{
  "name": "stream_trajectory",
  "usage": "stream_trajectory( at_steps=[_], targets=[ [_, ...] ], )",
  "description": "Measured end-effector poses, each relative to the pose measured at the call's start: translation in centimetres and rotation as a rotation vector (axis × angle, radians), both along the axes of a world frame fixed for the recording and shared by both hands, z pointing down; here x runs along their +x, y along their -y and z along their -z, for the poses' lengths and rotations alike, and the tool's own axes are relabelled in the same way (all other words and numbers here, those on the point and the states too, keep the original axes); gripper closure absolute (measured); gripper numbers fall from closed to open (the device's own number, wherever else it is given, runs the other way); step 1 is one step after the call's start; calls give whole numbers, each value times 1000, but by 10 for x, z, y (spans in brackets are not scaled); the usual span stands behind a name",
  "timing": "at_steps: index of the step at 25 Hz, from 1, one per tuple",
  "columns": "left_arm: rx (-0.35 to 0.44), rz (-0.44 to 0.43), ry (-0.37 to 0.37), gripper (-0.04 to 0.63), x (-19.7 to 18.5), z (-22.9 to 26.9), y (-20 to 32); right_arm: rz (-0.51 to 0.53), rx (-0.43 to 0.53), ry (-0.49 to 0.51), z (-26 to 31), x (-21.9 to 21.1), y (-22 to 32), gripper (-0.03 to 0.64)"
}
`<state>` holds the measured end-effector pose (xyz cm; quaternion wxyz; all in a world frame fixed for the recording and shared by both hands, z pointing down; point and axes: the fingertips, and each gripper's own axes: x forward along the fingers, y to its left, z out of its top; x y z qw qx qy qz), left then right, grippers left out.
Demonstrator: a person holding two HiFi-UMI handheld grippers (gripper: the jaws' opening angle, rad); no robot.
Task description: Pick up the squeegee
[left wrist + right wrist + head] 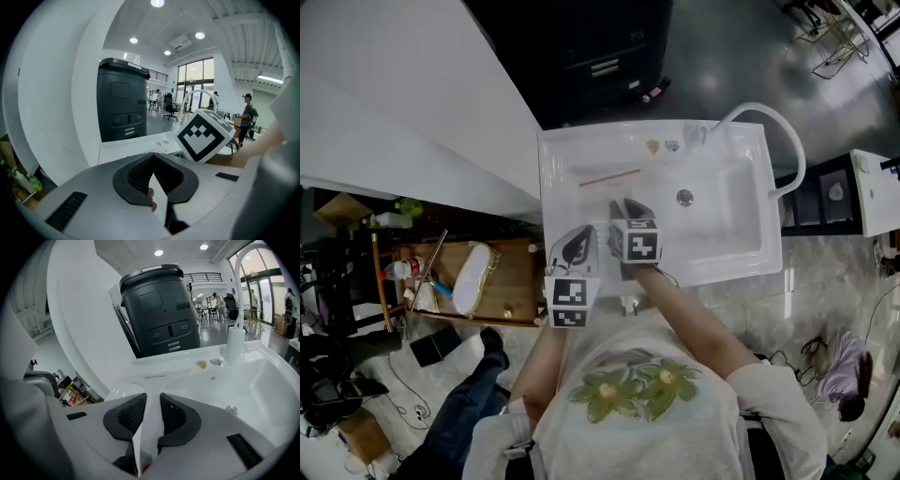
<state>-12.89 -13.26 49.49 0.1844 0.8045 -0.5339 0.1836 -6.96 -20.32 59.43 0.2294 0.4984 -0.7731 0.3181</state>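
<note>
The right gripper clamps the white squeegee by its handle over the sink. The left gripper is closed on nothing

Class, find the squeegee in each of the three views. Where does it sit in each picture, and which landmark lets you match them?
Head view: the squeegee is at centre, over the flat left side of the sink, held by the right tool.
Left gripper view: not visible.
Right gripper view: the squeegee is at lower centre, handle clamped in the tool, blade farthest away.
Shared landmark: the dark bin behind the sink.
</note>
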Motion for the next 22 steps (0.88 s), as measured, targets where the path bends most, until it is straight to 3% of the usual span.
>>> stream_trajectory(
  at_steps=[22],
  targets=[
    [39,41,7,586,34,23,-11,91,123,138,71,25,-33,523]
  ],
)
